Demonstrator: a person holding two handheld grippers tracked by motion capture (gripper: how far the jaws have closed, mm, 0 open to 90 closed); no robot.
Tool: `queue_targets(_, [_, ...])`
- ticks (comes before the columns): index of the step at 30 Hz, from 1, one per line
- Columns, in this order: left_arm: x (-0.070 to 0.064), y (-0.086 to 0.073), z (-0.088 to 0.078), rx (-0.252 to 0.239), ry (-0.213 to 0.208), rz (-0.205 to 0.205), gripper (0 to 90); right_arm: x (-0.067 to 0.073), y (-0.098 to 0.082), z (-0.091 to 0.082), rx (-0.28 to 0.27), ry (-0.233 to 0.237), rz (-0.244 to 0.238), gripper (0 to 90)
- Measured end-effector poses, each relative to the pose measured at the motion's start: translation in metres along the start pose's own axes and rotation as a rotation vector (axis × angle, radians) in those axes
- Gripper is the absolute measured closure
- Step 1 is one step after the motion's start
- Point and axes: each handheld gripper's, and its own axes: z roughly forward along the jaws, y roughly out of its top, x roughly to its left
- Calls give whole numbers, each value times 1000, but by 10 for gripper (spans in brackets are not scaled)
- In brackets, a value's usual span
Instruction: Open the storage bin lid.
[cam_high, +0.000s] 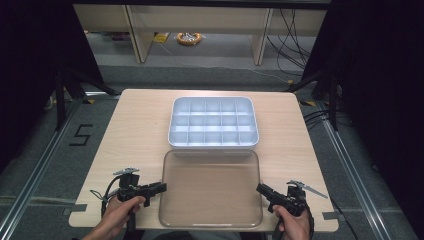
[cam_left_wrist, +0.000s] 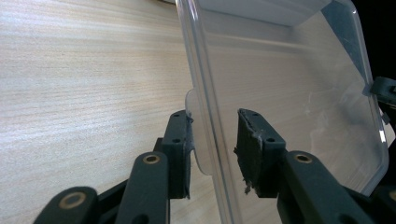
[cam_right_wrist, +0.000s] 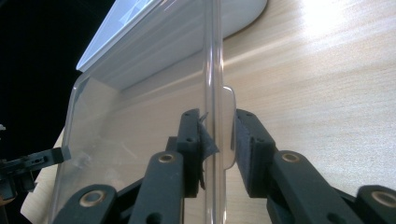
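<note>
Clear, glossy plastic lid (cam_high: 210, 189), rectangular with rounded corners and a raised rim, lies flat on the pale wood-grain counter (cam_high: 135, 130), just in front of the white divided tray (cam_high: 214, 123) with its grid of small square compartments. Left gripper (cam_high: 161, 188) lies level at the lid's left edge, jaws a little apart astride the rim and small tab, pads not pressing. Right gripper (cam_high: 260, 188) lies level at the right edge, jaws nearly closed around rim and tab; both hands grasp from the counter's near edge.
</note>
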Motion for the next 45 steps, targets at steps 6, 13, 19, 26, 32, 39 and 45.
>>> queue_targets(6, [1,0,4,15,8,5,632,0,0,3,19,-5,44,725])
queue_targets(13, [1,1,6,14,23,21,621,-3,2,9,40,-22,11,715])
queue_targets(19, [2,-1,8,38,29,22,603,-4,1,12,50,-16,9,707])
queue_targets(26, [3,-3,9,55,37,34,589,-6,0,13,62,-28,-28,696])
queue_targets(32, [2,-4,10,64,46,38,581,-4,-2,15,89,-66,0,684])
queue_targets(39, [1,-4,11,58,58,65,578,-6,-3,19,84,-81,-37,661])
queue_targets(45, [1,-3,4,34,91,103,511,-7,1,14,53,-95,-39,635])
